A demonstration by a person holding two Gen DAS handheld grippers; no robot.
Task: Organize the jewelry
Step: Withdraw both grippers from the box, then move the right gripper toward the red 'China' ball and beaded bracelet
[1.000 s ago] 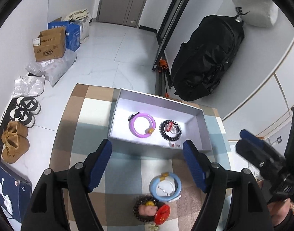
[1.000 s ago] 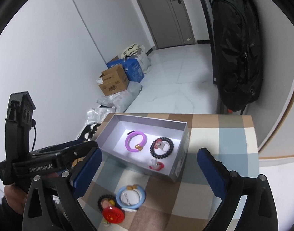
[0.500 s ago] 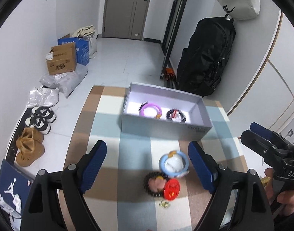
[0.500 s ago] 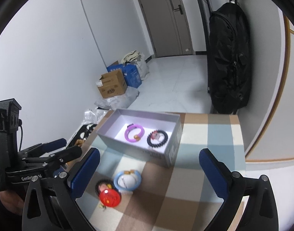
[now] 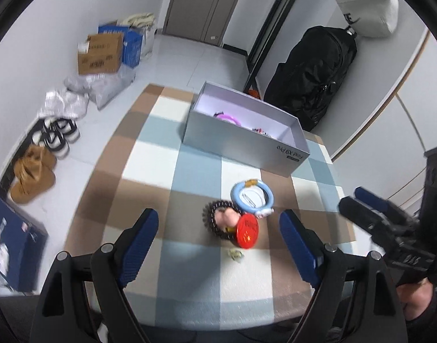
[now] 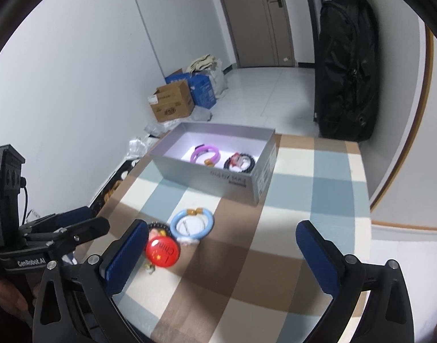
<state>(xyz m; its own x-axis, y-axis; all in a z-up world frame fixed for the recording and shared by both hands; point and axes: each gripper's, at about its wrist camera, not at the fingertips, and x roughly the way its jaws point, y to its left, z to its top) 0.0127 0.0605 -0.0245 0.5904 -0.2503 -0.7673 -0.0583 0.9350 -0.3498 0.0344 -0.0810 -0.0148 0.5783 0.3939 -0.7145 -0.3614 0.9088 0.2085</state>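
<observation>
With both sets of fingers spread wide and empty above the tabletop (image 5: 189, 271), the blue ring (image 5: 252, 197), dark bead bracelet (image 5: 215, 214) and red badge (image 5: 247, 233) lie touching, near the box (image 5: 241, 140), so a grab could drag its neighbours.

White walls (image 6: 75, 71) and a pale tiled floor (image 5: 195, 65) lead to a grey door (image 6: 252, 17). Cardboard boxes (image 5: 99, 54) and shoes (image 5: 58, 134) line one wall; a black bag (image 6: 347, 65) hangs opposite. A checked cloth covers the counter (image 6: 304, 228).
</observation>
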